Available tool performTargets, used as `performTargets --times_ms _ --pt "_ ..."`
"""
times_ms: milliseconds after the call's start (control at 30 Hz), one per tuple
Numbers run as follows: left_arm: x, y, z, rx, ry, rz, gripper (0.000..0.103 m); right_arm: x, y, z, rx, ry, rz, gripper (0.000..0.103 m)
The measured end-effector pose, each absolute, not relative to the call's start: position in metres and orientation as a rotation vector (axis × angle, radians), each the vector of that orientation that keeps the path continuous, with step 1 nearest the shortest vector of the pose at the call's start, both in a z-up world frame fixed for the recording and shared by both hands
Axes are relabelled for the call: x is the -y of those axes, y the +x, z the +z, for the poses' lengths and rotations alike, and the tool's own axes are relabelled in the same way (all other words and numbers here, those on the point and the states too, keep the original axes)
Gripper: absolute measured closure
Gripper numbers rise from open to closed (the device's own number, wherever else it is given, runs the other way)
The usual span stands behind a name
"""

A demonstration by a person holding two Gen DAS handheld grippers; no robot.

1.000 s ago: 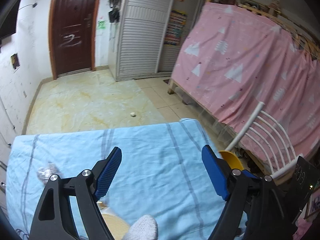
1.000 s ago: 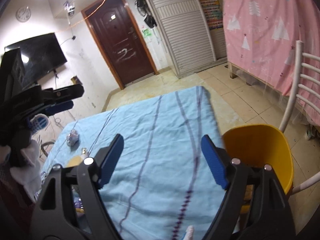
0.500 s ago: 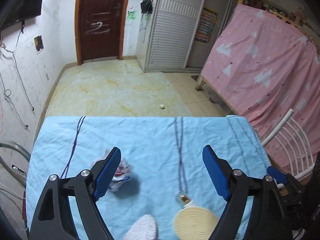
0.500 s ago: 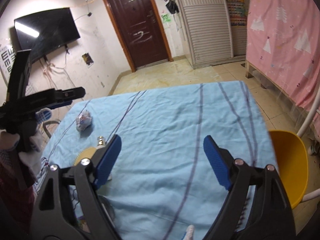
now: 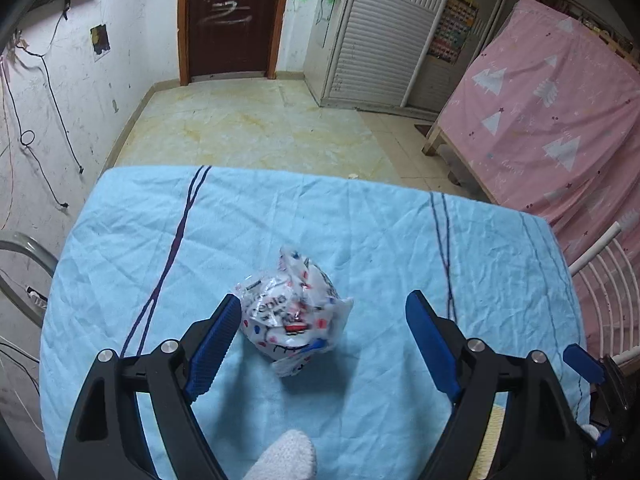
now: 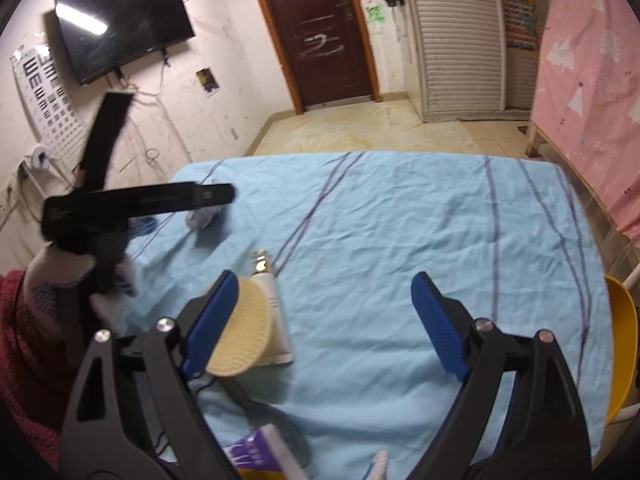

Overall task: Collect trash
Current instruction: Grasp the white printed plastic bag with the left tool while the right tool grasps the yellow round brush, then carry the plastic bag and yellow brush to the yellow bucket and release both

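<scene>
A crumpled white plastic wrapper with red and blue print [image 5: 294,309] lies on the light blue tablecloth [image 5: 360,224]. My left gripper [image 5: 324,320] is open around it, its left pad close beside the wrapper and its right pad well clear. In the right wrist view the wrapper [image 6: 203,216] is partly hidden behind the left gripper's black body [image 6: 132,204]. My right gripper [image 6: 324,312] is open and empty, hovering above the cloth near a round beige pad [image 6: 240,332] and a white tube [image 6: 270,300].
A yellow chair seat [image 6: 622,332] stands at the table's right edge, with a white chair back [image 5: 604,280] beside a pink curtain [image 5: 560,112]. A purple-and-white box [image 6: 256,452] lies at the near table edge. Tiled floor and a brown door [image 5: 230,16] lie beyond.
My left gripper has swung left and come forward until the wrapper lies between its open fingers. My right gripper has turned left, bringing the beige pad and tube into view.
</scene>
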State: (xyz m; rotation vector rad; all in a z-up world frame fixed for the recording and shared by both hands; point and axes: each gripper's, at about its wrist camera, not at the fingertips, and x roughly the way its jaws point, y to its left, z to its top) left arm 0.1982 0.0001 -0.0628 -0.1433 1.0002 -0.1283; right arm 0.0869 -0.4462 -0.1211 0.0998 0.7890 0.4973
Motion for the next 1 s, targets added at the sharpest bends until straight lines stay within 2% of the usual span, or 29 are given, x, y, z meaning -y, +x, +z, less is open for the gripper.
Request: performTargets --times_ms 200,267,333,367,433,500,700,733,800,1000 --pt "-0.004 0.202 -0.073 -1.006 -0.142 -0.114 0.028 0.419 0.078 -0.123 -0.809 0.031 0.566 0.014" --pt "-0.003 0.201 -0.074 -1.001 -0.129 -0.112 0.031 0.411 0.076 -0.125 -0.82 0.01 0.578 0.014" --pt "-0.002 0.199 -0.073 -0.99 -0.101 -0.094 0.047 0.403 0.075 -0.128 -0.834 -0.012 0.587 0.014" --pt "0.0 0.196 -0.073 -0.988 -0.098 -0.091 0.051 0.402 0.076 -0.129 -0.838 -0.019 0.591 0.014" --pt "-0.005 0.195 -0.073 -0.985 -0.107 -0.097 0.073 0.395 0.075 -0.131 -0.847 -0.041 0.593 0.014" --pt "-0.011 0.195 -0.073 -0.987 -0.127 -0.108 0.081 0.39 0.075 -0.133 -0.854 -0.063 0.593 0.014" --pt "-0.023 0.191 -0.074 -0.981 -0.196 -0.159 0.085 0.377 0.076 -0.137 -0.87 -0.121 0.578 0.016" --pt "-0.025 0.192 -0.074 -0.982 -0.21 -0.168 0.085 0.375 0.077 -0.137 -0.871 -0.131 0.576 0.027" --pt "-0.031 0.192 -0.075 -0.984 -0.235 -0.181 0.086 0.374 0.078 -0.139 -0.877 -0.14 0.574 0.042" --pt "-0.044 0.193 -0.077 -0.979 -0.287 -0.197 0.087 0.382 0.076 -0.135 -0.837 -0.11 0.559 0.043"
